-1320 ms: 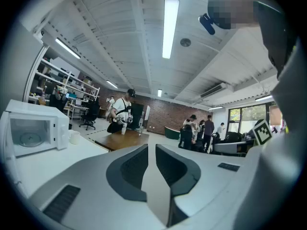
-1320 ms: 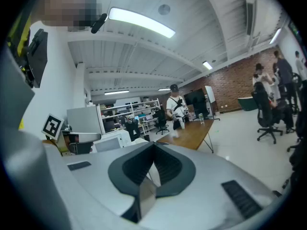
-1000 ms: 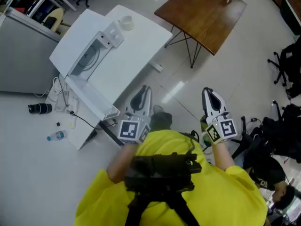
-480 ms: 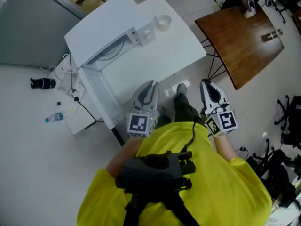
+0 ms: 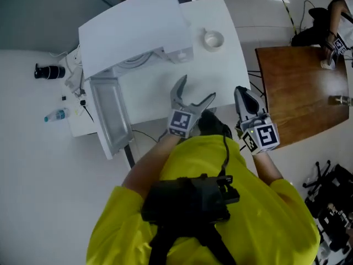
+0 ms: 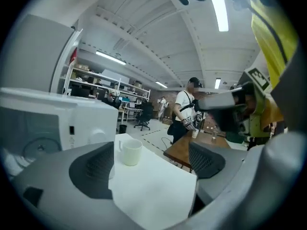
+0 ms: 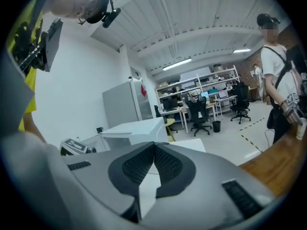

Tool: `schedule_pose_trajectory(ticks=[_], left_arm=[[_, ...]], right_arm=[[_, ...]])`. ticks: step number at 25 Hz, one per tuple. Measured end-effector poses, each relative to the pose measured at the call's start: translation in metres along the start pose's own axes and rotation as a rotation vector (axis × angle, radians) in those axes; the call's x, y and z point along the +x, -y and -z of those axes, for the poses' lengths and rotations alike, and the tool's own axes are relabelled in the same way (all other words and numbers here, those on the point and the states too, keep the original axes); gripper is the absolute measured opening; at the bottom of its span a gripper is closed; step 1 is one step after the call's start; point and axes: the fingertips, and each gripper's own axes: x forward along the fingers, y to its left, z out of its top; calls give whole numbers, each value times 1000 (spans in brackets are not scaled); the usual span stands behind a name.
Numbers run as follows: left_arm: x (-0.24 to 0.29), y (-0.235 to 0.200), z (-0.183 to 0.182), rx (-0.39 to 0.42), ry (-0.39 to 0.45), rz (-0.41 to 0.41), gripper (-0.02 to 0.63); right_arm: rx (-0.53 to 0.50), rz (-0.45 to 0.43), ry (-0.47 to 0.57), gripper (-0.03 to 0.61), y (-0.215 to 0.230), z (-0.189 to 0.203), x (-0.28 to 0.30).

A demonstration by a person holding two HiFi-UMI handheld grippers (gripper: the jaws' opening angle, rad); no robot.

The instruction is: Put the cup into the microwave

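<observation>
A white cup (image 5: pixel 212 39) stands on the white table (image 5: pixel 231 65), to the right of the white microwave (image 5: pixel 135 32), whose door (image 5: pixel 110 115) hangs open toward me. My left gripper (image 5: pixel 197 87) hovers over the table's near edge, short of the cup; its jaws are opening and hold nothing. In the left gripper view the cup (image 6: pixel 129 151) shows ahead between the spread pads (image 6: pixel 93 169), beside the microwave (image 6: pixel 48 123). My right gripper (image 5: pixel 242 93) is shut and empty, off the table's right edge. Its closed fingertips (image 7: pixel 165 162) point toward the microwave (image 7: pixel 136 128).
A brown wooden table (image 5: pixel 298 87) stands right of the white one, with a person (image 5: pixel 331 21) at its far side. A bottle (image 5: pixel 55 115), a black object (image 5: pixel 48 71) and cables lie on the floor at left. Office chairs (image 7: pixel 199 111) and shelves stand far off.
Both grippers have moved forward to the white table's near edge. The left gripper's jaws have swung wide apart. The right gripper stays shut.
</observation>
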Motion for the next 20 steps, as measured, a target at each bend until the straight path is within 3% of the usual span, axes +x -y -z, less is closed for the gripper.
schedule_pose_trajectory(ticks=[5,9,12,14,16,20], left_arm=[[148,-39,56,-2,-40,-127,486],[224,-74,83,-32,-29,-223,497],[257,-93,82,0,14,-248,527],[270,-104,74,14,39,-258,510],[280,-109,69,24,33,-258,477],[270,-98,73,34,-8,-246,471]], right_arm=[[82,111,-86,5,97,31,19],[85,105,-177,5,117,57,15],[71,102,-220,5,125,68,12],[64,114,-224,5,130,71,12],[67,120,-226,5,132,74,11],[75,102,-226,5,129,73,13]])
